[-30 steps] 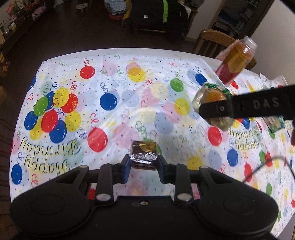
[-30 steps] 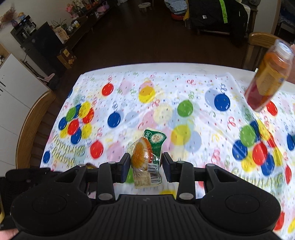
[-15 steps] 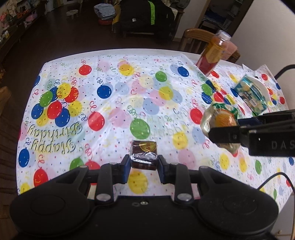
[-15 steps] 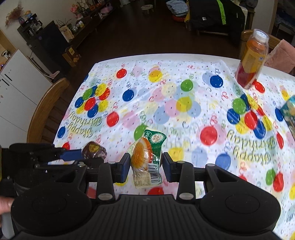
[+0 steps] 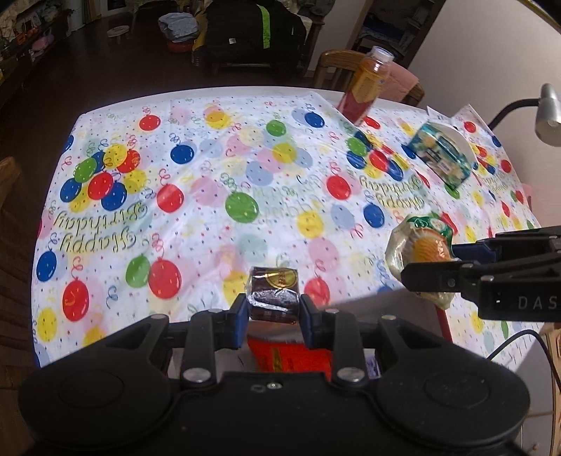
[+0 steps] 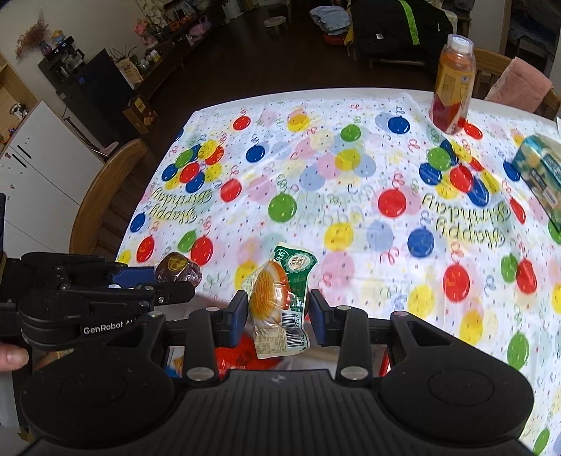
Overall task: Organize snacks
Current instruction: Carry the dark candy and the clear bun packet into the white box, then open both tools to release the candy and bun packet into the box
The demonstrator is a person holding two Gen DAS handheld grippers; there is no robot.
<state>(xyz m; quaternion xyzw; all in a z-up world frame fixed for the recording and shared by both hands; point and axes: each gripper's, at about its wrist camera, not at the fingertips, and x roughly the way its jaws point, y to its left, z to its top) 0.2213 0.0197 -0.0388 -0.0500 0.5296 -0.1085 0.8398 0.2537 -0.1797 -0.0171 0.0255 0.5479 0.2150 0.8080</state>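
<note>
Surroundings, placed relative to the juice bottle: bottle upright at the far edge of the table, on the balloon tablecloth printed "Happy Birthday"; wooden chair with pink cloth just behind it; teal snack box nearer the camera and to the right, lying tilted; dark bag with a green stripe on the floor well beyond. Nothing between the two held snacks and the bottle.

Left gripper: pinching a dark foil-wrapped snack with a round gold seal, above the near table edge, well short of the bottle; long axis crosswise between the fingers, seal facing up.

Right gripper: clamped on a clear packet holding a golden pastry, also near the table edge; long axis running away from the camera, green printed end pointing toward the bottle, barcode end nearest; print too small to read.

Writing on the gripper bodies: "GenRobot" in the right wrist view, "DAS" in the left. Red packaging with illegible print below the left gripper.
</note>
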